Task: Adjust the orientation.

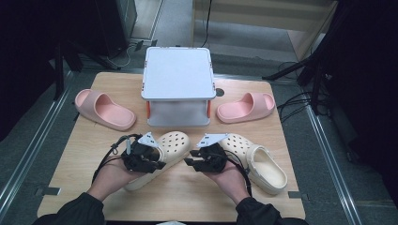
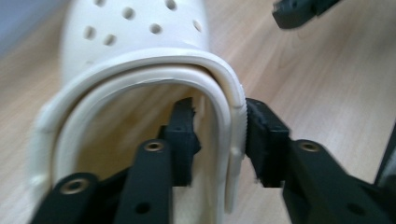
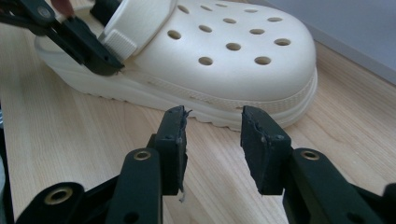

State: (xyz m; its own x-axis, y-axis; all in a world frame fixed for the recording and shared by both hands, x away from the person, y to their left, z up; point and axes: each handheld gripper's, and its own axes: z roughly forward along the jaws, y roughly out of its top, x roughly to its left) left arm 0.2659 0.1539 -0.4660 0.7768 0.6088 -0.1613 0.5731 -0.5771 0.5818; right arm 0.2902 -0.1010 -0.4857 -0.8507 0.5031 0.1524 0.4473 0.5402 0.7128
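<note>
Two cream perforated clogs lie on the wooden table. My left gripper point(image 1: 156, 161) is at the heel end of the left clog point(image 1: 172, 146). In the left gripper view its jaws point(image 2: 219, 112) straddle the side of that clog's point(image 2: 135, 42) rim and strap, one jaw inside the shoe and one outside. The outer pad rests against the rim, while a gap separates the inner pad from the wall, so the gripper is open. My right gripper point(image 1: 190, 162) sits between the two clogs, its jaws point(image 3: 212, 116) open and empty and facing the left clog's point(image 3: 233, 56) sole. The right clog point(image 1: 263, 164) lies behind that hand.
A white lidded box point(image 1: 177, 86) stands at the middle back of the table point(image 1: 187, 197). A pink slide point(image 1: 105, 110) lies to its left and another pink slide point(image 1: 246, 107) to its right. Dark stands and cables surround the table.
</note>
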